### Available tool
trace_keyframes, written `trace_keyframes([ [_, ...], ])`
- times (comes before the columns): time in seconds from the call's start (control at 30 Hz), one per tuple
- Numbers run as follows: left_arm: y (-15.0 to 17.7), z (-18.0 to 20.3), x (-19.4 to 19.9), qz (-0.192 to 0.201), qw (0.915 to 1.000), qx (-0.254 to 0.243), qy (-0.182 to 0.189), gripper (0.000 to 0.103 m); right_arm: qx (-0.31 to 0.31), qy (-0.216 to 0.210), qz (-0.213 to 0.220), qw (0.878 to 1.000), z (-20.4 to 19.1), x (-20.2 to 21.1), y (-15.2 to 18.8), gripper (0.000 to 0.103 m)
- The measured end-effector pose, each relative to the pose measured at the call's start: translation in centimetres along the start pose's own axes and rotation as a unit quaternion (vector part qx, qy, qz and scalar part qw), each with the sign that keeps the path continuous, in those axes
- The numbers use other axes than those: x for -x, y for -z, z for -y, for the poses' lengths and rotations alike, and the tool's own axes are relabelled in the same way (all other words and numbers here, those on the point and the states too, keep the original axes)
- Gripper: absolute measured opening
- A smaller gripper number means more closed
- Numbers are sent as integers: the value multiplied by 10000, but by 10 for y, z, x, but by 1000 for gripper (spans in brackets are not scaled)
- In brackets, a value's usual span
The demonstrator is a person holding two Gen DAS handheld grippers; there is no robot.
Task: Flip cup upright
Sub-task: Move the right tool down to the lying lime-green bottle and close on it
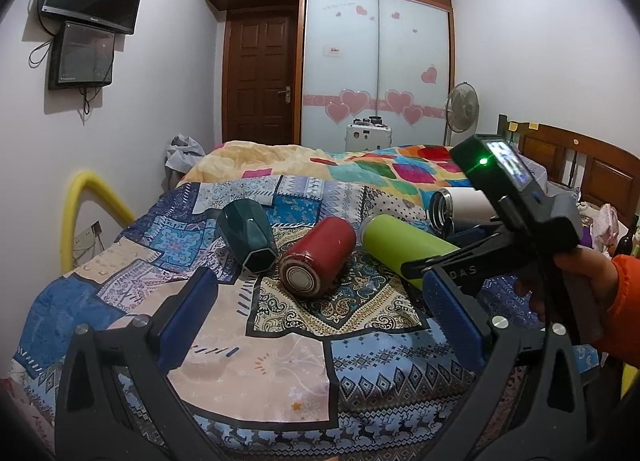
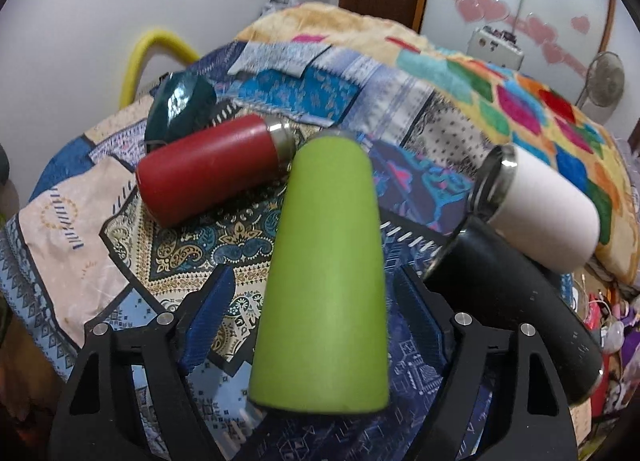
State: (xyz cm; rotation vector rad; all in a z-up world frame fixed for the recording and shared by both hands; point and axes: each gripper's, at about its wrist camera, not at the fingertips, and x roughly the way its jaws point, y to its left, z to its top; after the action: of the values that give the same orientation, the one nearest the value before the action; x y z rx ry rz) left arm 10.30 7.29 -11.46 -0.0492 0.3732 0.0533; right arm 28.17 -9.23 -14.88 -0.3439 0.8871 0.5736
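Several cups lie on their sides on the patchwork bedspread point(image 1: 248, 361): a dark green faceted cup point(image 1: 246, 235), a red cup point(image 1: 318, 257), a lime green cup point(image 1: 404, 247), a white cup point(image 1: 460, 205) and a black cup point(image 2: 516, 301). My right gripper point(image 2: 316, 309) is open, its blue pads on either side of the lime green cup point(image 2: 326, 269) without closing on it. It also shows in the left wrist view point(image 1: 440, 265). My left gripper point(image 1: 320, 301) is open and empty, in front of the red cup.
A colourful blanket point(image 1: 380, 169) is bunched behind the cups. A wooden headboard point(image 1: 580, 157) stands at the right, with clutter point(image 2: 608, 321) beside the bed. A yellow rail point(image 1: 80, 213) sits at the bed's left edge.
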Motion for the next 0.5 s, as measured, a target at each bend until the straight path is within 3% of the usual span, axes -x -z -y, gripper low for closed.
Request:
trace_keyframes([
  [0.13, 2, -1, -4, -26, 10000, 33, 27, 103, 68, 24, -208, 9998, -1, -8, -1, 75],
  [0.3, 2, -4, -5, -61, 10000, 61, 35, 103, -99, -166, -516, 9985, 8, -22, -3, 64],
  [0.5, 5, -4, -6, -70, 10000, 66, 8, 103, -282, -256, -451, 9983, 11, -22, -3, 63],
])
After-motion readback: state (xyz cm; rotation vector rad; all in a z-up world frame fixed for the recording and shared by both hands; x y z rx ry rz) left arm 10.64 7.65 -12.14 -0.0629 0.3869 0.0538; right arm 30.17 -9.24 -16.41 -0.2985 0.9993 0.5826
